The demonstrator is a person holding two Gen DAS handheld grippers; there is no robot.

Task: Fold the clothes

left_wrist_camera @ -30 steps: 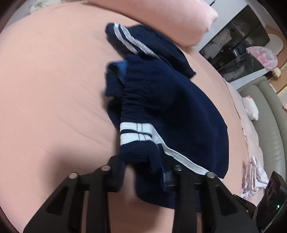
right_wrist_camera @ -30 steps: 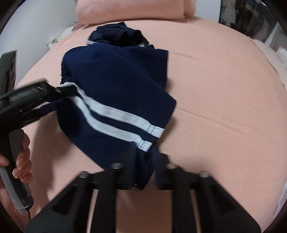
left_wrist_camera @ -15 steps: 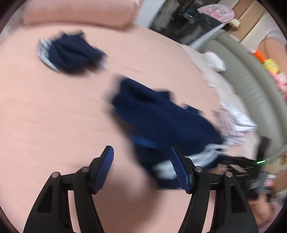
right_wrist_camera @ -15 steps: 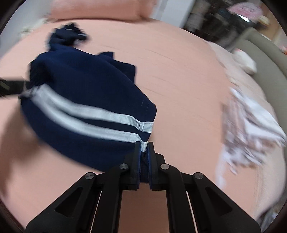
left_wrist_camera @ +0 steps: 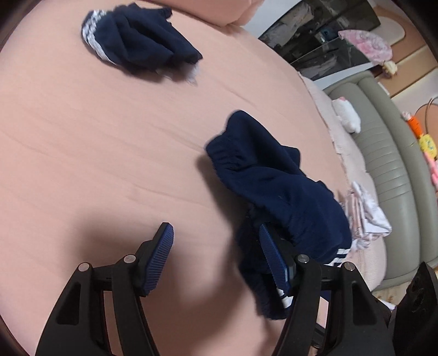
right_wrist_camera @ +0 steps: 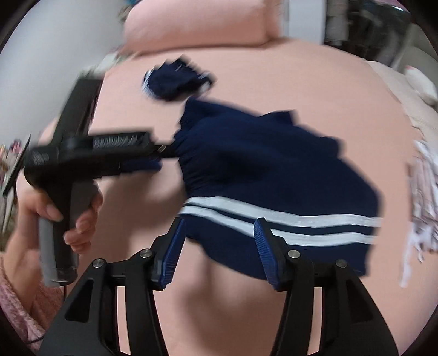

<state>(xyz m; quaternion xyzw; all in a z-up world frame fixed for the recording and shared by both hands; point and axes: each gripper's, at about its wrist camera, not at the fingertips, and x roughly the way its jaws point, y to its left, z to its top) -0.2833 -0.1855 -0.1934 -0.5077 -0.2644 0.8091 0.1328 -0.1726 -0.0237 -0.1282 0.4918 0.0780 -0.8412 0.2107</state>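
Both grippers (left_wrist_camera: 216, 257) (right_wrist_camera: 217, 246) gape, pinching nothing; regrip the navy shorts (right_wrist_camera: 273, 175) at the seemingly bunched waistband corners.

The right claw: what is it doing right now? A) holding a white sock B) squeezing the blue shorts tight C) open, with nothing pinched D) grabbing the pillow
C: the right claw stands open, its blue pads apart, and the navy shorts lie past it on the pink bed, unpinched.

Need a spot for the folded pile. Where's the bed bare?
Bare sheet left of the shorts, below the crumpled navy piece. Also bare right of that piece, toward the pillow. Crowded at the right edge: white clothes.
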